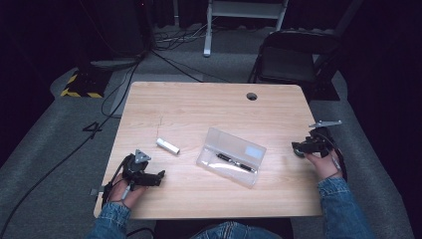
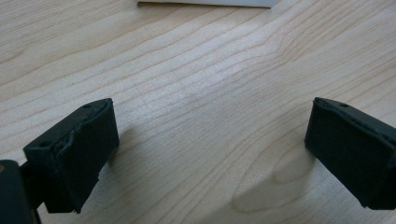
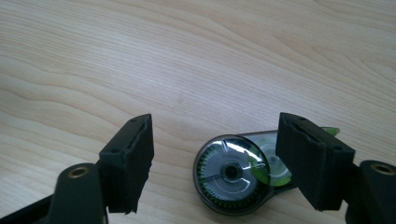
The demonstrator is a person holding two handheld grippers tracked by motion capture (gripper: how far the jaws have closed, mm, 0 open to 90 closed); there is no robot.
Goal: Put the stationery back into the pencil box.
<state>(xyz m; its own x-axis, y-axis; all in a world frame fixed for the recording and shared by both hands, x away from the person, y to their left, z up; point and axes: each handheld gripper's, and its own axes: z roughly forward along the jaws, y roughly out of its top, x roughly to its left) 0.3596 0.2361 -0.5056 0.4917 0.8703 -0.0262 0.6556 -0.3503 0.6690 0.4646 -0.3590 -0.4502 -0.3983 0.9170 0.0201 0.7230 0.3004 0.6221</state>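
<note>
While your right gripper (image 1: 302,148) hovers at the table's (image 1: 209,102) right edge in the high view, the correction tape roller (image 3: 243,173) is hard to spot. Right gripper view: jaws wide, gripping nothing, roller lying flat between them, long axis sideways, its tip hidden behind one jaw.

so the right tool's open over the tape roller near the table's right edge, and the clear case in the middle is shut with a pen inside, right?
Not quite: the clear case is open, its lid folded back, with the pen lying in the tray, as the high view shows. The rest holds: the right tool is open over the tape roller near the table's right edge.
</note>
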